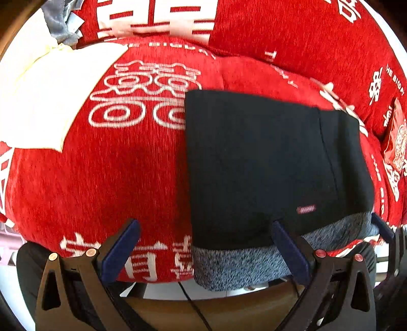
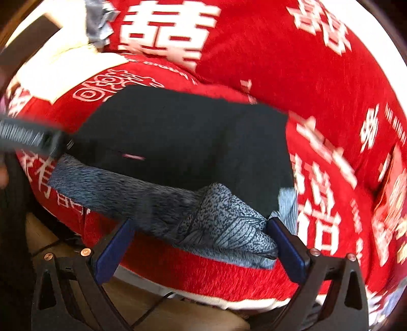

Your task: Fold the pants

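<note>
Surface: a red cushion (image 1: 101, 165) woven with white characters filled both views, with a second red cushion (image 1: 292, 30) of the same cloth standing behind it along the top of the frame. A cream cloth (image 1: 45, 101) lay at the upper left of the left wrist view, and a scrap of grey fabric (image 1: 59, 24) sat above it in the corner.

Item: pants (image 1: 267, 157), black, folded to a compact block, lying on the cushion right of centre in my left view, a small pink label near the lower edge. Their speckled grey lining (image 1: 241, 262) showed along the bottom, hanging over the cushion's front edge.

Left gripper (image 1: 206, 250): jaws wide apart, holding nothing; the right-hand finger overlapped the grey lining in the frame.

Right gripper (image 2: 201, 248): jaws likewise apart, a bunched corner of grey lining (image 2: 223, 229) lying between them, unclamped. The right view was blurred.
</note>
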Available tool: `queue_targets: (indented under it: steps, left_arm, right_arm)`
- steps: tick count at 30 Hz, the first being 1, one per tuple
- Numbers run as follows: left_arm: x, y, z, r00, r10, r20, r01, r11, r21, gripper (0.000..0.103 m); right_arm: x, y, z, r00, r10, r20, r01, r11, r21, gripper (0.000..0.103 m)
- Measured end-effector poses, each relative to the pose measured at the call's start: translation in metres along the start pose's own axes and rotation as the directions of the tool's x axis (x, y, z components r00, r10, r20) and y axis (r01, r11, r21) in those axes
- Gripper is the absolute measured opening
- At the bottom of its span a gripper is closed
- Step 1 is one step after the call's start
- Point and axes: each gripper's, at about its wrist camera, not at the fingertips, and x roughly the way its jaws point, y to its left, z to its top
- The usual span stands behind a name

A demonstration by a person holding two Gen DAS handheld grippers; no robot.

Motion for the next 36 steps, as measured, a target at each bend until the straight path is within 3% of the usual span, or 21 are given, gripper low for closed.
queue_targets:
  steps: [3,5,7,10,13,14,18,21,26,33,36]
  left_arm:
    - [0.001,-0.001,0.008,1.000,0.002,-0.008,-0.002,1.000,-0.005,0.103]
    - [0.004,-0.008,0.008,1.000,0.009,-0.006,-0.009,1.000,0.007,0.103]
    - [0.009,-0.013,0.007,1.000,0.012,-0.018,-0.012,1.000,0.017,0.103]
    - [0.021,-0.015,0.002,0.999,0.021,-0.046,-0.020,1.000,0.020,0.103]
    - [0.022,-0.012,0.003,0.999,0.018,-0.047,-0.018,1.000,0.007,0.103]
    - [0.021,-0.010,0.004,0.999,0.026,-0.041,-0.025,1.000,0.007,0.103]
    - [0.022,-0.011,0.006,0.998,0.027,-0.049,-0.025,0.999,0.026,0.103]
    - [0.020,-0.026,0.011,0.999,0.026,-0.031,-0.024,0.997,0.070,0.103]
    - [0.024,-0.053,0.040,1.000,0.027,0.015,-0.028,0.994,0.109,0.103]
    - [0.050,-0.060,0.072,0.996,0.083,-0.028,-0.079,0.990,0.116,0.103]
    - [0.051,-0.059,0.072,0.996,0.080,-0.032,-0.076,0.990,0.120,0.103]
  right_arm:
    - [0.000,0.005,0.000,0.995,-0.098,0.011,0.098,0.994,-0.049,0.103]
    - [-0.006,-0.005,0.003,0.983,-0.184,0.030,0.184,0.983,-0.021,0.103]
    - [-0.014,-0.016,0.013,0.977,-0.202,0.069,0.201,0.979,0.027,0.103]
    - [-0.027,-0.021,0.021,0.992,-0.044,0.119,0.038,0.998,0.053,0.103]
    - [-0.014,-0.008,0.016,0.987,0.149,0.054,-0.150,0.989,0.010,0.103]
    - [-0.007,-0.005,0.013,0.984,0.174,0.031,-0.174,0.985,0.002,0.103]
    - [0.023,-0.021,0.000,0.989,0.138,-0.059,-0.135,0.989,0.060,0.103]
    - [0.015,-0.034,0.005,0.979,0.203,-0.035,-0.198,0.974,0.107,0.103]
    - [0.001,-0.062,0.031,0.977,0.201,0.063,-0.209,0.963,0.167,0.103]
    - [0.045,-0.070,0.058,0.959,0.281,0.019,-0.280,0.945,0.170,0.103]
    - [0.060,-0.069,0.060,0.967,0.256,-0.015,-0.252,0.960,0.119,0.103]
